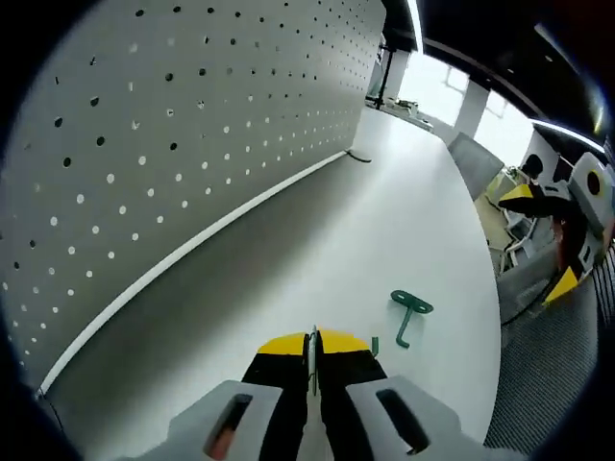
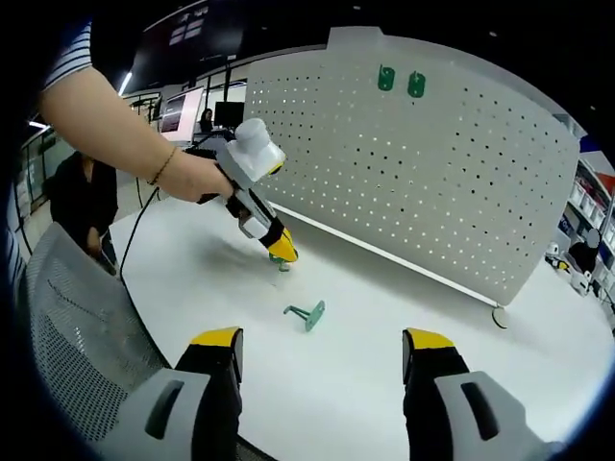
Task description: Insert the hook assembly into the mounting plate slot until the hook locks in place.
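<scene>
Left claw (image 2: 282, 252) is clamped on a small green piece, tip down at the white surface (image 2: 384, 317). Right claw (image 2: 322, 348) stands wide, holding nothing. A green hook (image 2: 307, 314) lies flat at its 12 o'clock (two more hooks (image 2: 401, 82) hang on the pegboard (image 2: 423, 182)).

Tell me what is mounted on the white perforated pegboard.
Two green hooks sit side by side near the top of the white perforated pegboard. How they lock into the holes is too small to tell.
</scene>
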Demonstrator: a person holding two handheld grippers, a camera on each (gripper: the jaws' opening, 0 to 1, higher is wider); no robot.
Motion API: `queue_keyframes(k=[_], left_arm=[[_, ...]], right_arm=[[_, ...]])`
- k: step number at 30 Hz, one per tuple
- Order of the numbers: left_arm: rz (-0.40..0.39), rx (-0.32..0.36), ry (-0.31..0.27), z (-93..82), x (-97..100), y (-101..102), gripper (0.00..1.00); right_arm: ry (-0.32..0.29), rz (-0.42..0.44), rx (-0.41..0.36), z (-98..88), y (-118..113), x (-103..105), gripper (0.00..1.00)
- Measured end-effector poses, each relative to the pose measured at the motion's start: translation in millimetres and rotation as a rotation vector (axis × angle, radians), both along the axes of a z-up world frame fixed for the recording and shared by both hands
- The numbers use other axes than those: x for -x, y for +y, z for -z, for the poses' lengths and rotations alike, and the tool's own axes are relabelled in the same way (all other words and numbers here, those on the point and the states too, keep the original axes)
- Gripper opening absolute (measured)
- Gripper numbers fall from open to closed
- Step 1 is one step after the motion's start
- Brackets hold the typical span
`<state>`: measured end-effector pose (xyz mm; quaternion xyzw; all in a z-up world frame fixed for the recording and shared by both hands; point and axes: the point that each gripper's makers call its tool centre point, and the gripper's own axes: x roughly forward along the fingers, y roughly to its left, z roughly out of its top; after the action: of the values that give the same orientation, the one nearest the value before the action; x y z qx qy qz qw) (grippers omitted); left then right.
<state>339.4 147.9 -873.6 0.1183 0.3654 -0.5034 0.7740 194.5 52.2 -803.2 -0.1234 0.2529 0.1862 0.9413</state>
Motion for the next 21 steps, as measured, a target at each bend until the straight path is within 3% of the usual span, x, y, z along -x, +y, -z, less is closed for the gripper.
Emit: queue_keyframes(k=[3, 13, 21], left_arm=[[-0.056, 0.055, 0.014, -10.0, -0.6, 0, 0.01], [-0.166, 0.187, -0.02, -52.4, 10.0, 3, 0.01], [-0.245, 0.288, -0.037, -80.9, 25.9, 9, 0.01]], right_arm=[[0.002, 0.006, -0.008, -0.1, -1, 0, 0.64], [0.022, 0.014, -0.077, -1.7, 2, -1, 0.63], [0.042, 0.057, -0.247, -18.3, 9, -9, 0.57]])
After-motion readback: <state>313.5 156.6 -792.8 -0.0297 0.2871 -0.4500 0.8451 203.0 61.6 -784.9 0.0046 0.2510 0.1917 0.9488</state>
